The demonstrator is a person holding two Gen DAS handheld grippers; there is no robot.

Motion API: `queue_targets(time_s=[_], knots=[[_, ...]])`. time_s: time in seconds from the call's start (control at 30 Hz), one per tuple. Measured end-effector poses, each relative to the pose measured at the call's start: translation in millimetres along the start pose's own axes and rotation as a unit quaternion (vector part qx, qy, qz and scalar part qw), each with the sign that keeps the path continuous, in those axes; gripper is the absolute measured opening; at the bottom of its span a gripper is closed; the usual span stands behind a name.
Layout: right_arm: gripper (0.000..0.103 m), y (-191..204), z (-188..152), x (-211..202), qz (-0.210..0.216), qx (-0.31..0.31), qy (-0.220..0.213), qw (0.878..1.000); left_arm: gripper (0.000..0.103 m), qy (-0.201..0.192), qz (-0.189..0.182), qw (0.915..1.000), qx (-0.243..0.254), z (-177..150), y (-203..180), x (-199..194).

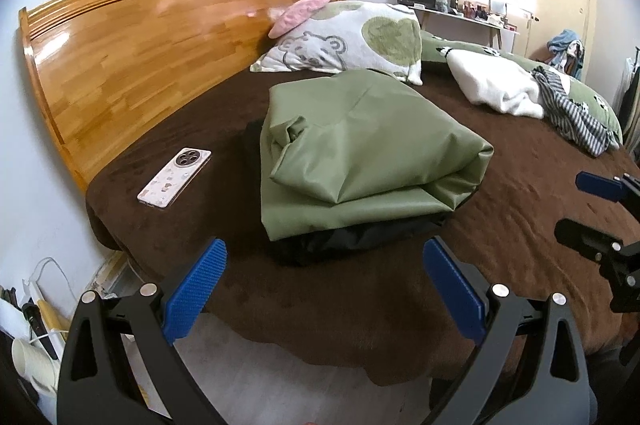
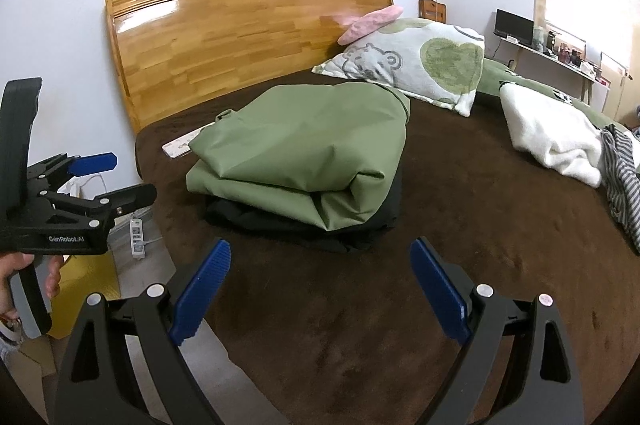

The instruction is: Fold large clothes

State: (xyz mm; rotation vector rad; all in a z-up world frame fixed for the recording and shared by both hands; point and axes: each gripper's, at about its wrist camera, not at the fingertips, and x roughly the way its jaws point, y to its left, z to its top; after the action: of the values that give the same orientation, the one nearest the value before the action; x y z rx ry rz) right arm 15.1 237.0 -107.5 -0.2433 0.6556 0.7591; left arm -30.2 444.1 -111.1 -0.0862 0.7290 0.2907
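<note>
Bare brown bedspread [image 1: 360,289] lies open before the folded green jacket [image 1: 360,153]; a phone [image 1: 175,178] blocks its left, a pillow [image 1: 348,41] crowds behind.

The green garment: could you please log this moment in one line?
green garment: folded on dark garment | left tool: open, empty | right tool: open, empty

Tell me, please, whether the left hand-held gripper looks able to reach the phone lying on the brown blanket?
Probably yes: the left hand-held gripper is open and empty, and the phone lies exposed on bare blanket, left of the folded green garment.
</note>
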Motion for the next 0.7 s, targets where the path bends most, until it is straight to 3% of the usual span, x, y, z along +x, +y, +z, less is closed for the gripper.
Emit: queue_targets(time_s=[0.7], knots=[[0.09,2.8,1.4,-5.7,0.002,-0.003,-0.009,1.0,0.096,0.003,-0.005,1.0,-0.007,-1.9,0.9,-2.6]])
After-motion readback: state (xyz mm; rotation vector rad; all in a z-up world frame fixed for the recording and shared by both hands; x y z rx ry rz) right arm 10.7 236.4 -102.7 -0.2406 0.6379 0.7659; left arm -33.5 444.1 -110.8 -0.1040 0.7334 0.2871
